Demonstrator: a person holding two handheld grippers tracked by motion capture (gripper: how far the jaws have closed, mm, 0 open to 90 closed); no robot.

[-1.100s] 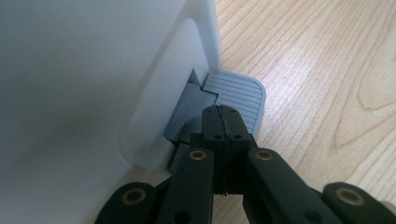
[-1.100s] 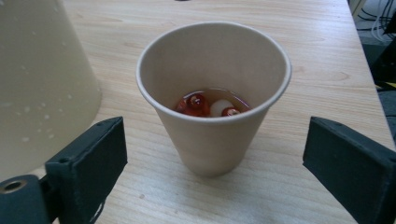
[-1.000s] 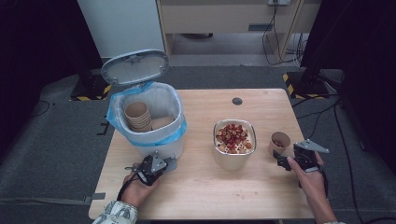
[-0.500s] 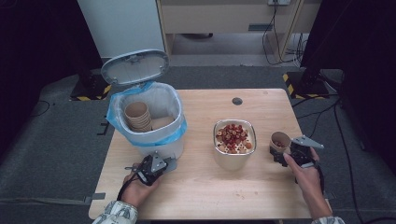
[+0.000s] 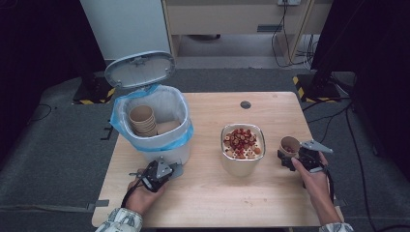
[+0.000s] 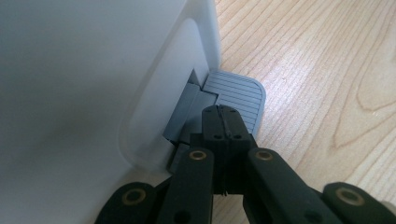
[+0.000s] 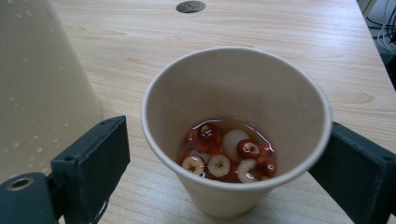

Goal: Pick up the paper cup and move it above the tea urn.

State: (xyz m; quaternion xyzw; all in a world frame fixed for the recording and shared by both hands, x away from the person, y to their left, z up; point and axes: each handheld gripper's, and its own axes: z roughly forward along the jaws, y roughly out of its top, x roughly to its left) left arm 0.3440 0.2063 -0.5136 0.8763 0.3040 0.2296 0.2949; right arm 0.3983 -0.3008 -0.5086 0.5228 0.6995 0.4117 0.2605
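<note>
Pressing bin pedal (image 6: 236,95) with closed left gripper (image 6: 224,114); right gripper (image 7: 224,154) wide open, straddling paper cup (image 7: 236,126) on tabletop (image 5: 203,198).

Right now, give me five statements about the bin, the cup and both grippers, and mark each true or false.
1. The bin lid is up. True.
2. The left gripper is open. False: its jaws are shut, tips over the grey pedal.
3. The cup between the right gripper jaws is empty. False: it holds liquid and red and white slices.
4. Paper cups lie stacked in the bin. True.
5. The steel bowl stands left of the bin. False: it stands between bin and cup.
</note>
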